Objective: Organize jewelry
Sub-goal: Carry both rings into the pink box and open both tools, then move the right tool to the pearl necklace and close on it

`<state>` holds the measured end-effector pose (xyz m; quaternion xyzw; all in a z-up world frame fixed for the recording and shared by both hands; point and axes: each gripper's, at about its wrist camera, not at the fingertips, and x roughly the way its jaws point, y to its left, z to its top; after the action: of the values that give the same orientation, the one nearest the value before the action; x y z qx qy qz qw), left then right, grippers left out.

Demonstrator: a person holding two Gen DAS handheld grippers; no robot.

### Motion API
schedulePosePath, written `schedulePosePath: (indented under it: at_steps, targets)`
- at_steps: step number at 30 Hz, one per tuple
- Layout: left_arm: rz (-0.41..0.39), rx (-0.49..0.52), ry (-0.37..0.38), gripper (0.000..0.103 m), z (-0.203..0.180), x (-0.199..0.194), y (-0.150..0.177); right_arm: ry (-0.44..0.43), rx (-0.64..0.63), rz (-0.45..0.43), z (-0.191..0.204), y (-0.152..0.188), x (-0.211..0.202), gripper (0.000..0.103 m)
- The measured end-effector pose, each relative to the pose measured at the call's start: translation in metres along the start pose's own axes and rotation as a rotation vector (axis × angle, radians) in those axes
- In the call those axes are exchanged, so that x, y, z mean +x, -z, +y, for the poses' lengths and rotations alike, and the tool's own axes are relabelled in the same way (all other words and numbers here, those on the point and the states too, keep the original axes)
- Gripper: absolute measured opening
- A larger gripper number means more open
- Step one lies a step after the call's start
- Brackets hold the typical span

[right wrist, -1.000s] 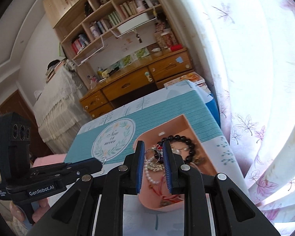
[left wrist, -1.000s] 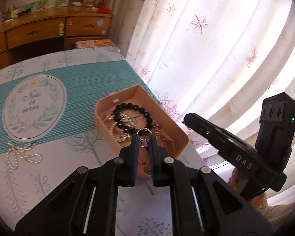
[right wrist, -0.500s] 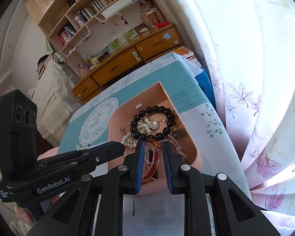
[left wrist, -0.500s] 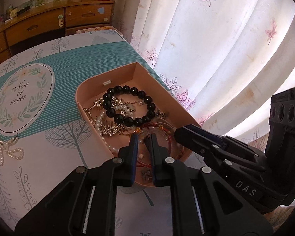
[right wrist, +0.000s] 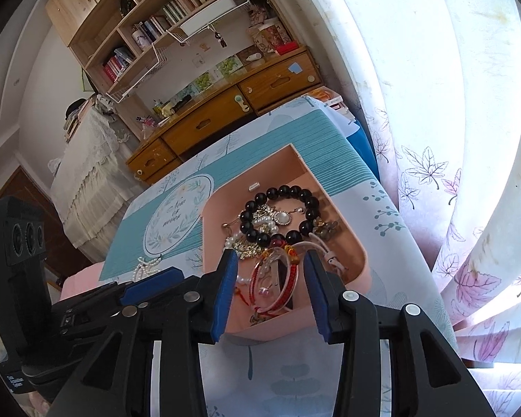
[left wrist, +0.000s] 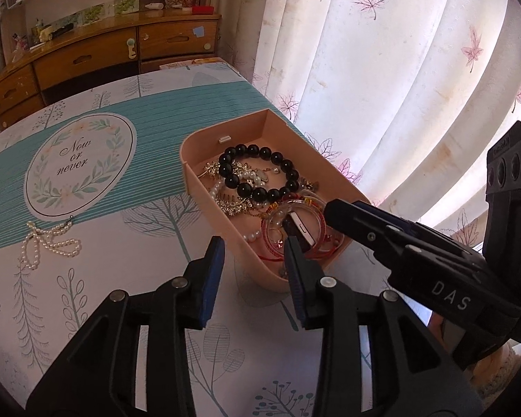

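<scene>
Jaws on both grippers just opened, gripping nothing, above tray's (left wrist: 205, 191) near edge.

A lived-in room of a home, likely a bedroom or study: wooden wall shelves (right wrist: 177, 17) crowded with books, a long honey-coloured wooden dresser with drawers (left wrist: 97, 52), pale curtains printed with pink maple leaves (left wrist: 382, 69), and a table under a teal-and-white tree-patterned cloth (left wrist: 128, 215).

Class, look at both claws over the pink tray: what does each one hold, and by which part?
Nothing is held. Both the left claw and the right claw have just been opening, and the clear bangle lies released in the pink tray.
</scene>
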<state>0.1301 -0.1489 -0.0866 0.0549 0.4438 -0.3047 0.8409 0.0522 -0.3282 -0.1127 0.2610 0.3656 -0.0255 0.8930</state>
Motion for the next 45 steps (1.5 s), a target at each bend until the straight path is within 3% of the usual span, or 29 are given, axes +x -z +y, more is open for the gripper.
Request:
schedulePosePath:
  at_steps: [7, 13, 18, 24, 34, 35, 37, 40, 45]
  targets:
    - [-0.012, 0.003, -0.026, 0.032, 0.006, -0.018, 0.022, -0.002, -0.040, 0.021, 0.025, 0.016, -0.001, 0.041]
    - [-0.041, -0.054, -0.034, 0.032, 0.027, -0.035, 0.037, -0.015, -0.075, 0.046, 0.047, 0.029, 0.000, 0.041]
    - [-0.094, -0.094, -0.061, 0.032, 0.048, -0.055, 0.050, -0.023, -0.105, 0.060, 0.065, 0.038, -0.001, 0.041]
    - [-0.213, -0.129, -0.122, 0.032, 0.070, -0.084, 0.065, -0.032, -0.149, 0.075, 0.086, 0.044, 0.002, 0.041]
    - [-0.172, -0.203, -0.227, 0.032, 0.136, -0.118, 0.050, -0.047, -0.310, 0.080, 0.149, 0.027, 0.010, 0.041]
    - [-0.167, -0.217, -0.239, 0.034, 0.147, -0.123, 0.044, -0.051, -0.337, 0.082, 0.159, 0.021, 0.013, 0.041]
    - [-0.170, -0.243, -0.253, 0.049, 0.167, -0.133, 0.031, -0.056, -0.384, 0.088, 0.179, 0.007, 0.018, 0.041]
    - [-0.186, -0.274, -0.301, 0.064, 0.199, -0.148, 0.013, -0.080, -0.434, 0.119, 0.208, -0.018, 0.034, 0.041]
    - [-0.160, -0.317, -0.399, 0.066, 0.246, -0.157, -0.005, -0.095, -0.506, 0.210, 0.255, -0.052, 0.075, 0.041]
